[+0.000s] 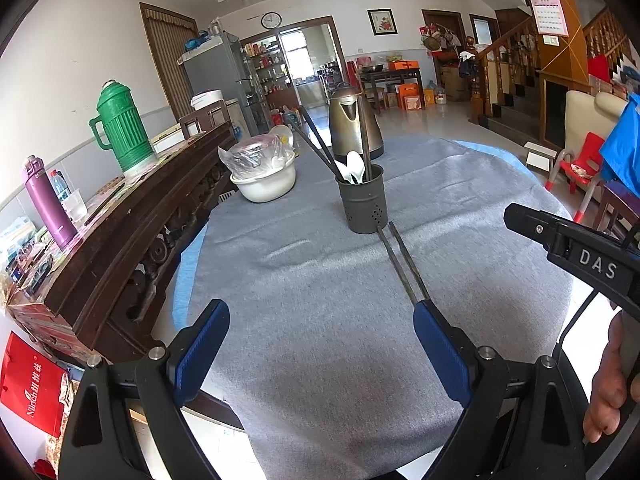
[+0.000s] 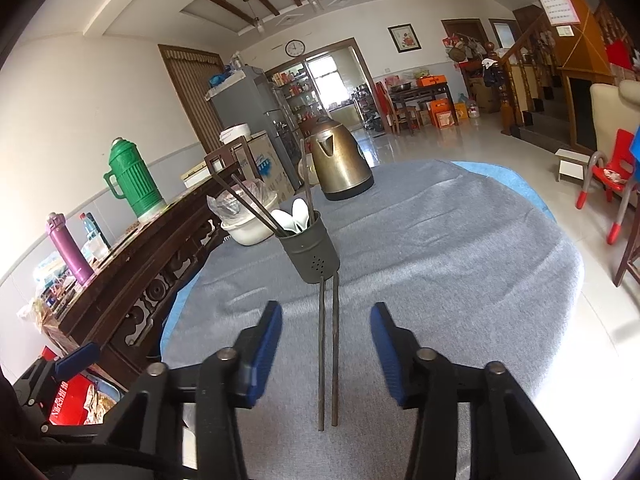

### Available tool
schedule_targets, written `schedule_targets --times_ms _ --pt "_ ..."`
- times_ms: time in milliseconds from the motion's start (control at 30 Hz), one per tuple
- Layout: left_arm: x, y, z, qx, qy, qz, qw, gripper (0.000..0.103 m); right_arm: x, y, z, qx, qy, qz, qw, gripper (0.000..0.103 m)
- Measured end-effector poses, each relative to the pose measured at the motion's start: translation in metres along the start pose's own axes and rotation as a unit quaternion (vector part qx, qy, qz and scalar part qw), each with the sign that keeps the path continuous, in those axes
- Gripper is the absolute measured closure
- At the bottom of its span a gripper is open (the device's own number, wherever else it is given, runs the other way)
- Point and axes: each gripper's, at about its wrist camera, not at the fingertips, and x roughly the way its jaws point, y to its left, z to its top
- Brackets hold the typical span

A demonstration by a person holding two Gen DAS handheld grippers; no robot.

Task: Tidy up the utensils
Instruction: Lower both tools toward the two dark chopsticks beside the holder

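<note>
My right claw (image 2: 326, 354) stands half-wide astride the two chopsticks (image 2: 328, 344) lying just before the holder (image 2: 310, 254), gripping nothing; closing off-centre could catch one only.

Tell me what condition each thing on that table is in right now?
Pair of chopsticks: flat on the cloth, side by side, not held.
Utensil holder: upright, holding chopsticks and white spoons.
Kettle: upright, lid shut.
White bowl: covered with plastic wrap.
Left tool: open, empty.
Right tool: open, straddling the chopsticks.
</note>
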Motion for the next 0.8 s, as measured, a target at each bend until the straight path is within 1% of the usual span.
schedule_targets --times_ms 67,233,400,500,633,700,800 --pt "0.004 0.003 -0.001 -0.001 0.003 -0.003 1.0000 0.010 0.004 0.000 0.000 0.001 0.005 0.000 1.000 0.062" --pt "0.023 0.016 -0.002 -0.019 0.024 -0.010 0.9995 0.010 0.020 0.000 0.004 -0.001 0.021 -0.003 1.000 0.062" --pt "0.059 0.032 -0.011 -0.045 0.066 -0.011 0.9967 0.010 0.054 -0.003 0.008 -0.004 0.063 -0.003 0.998 0.062" --pt "0.079 0.037 -0.017 -0.056 0.090 -0.010 0.9943 0.010 0.089 -0.008 0.005 -0.003 0.113 0.003 0.994 0.063" --pt "0.104 0.041 -0.024 -0.064 0.120 -0.009 0.9907 0.010 0.131 -0.012 -0.002 0.001 0.152 -0.004 0.988 0.064" --pt "0.113 0.042 -0.026 -0.066 0.129 -0.010 0.9894 0.010 0.154 -0.013 -0.004 0.005 0.175 -0.005 0.985 0.066" --pt "0.125 0.045 -0.026 -0.068 0.141 -0.008 0.9877 0.010 0.180 -0.015 -0.004 0.008 0.193 -0.013 0.981 0.067"
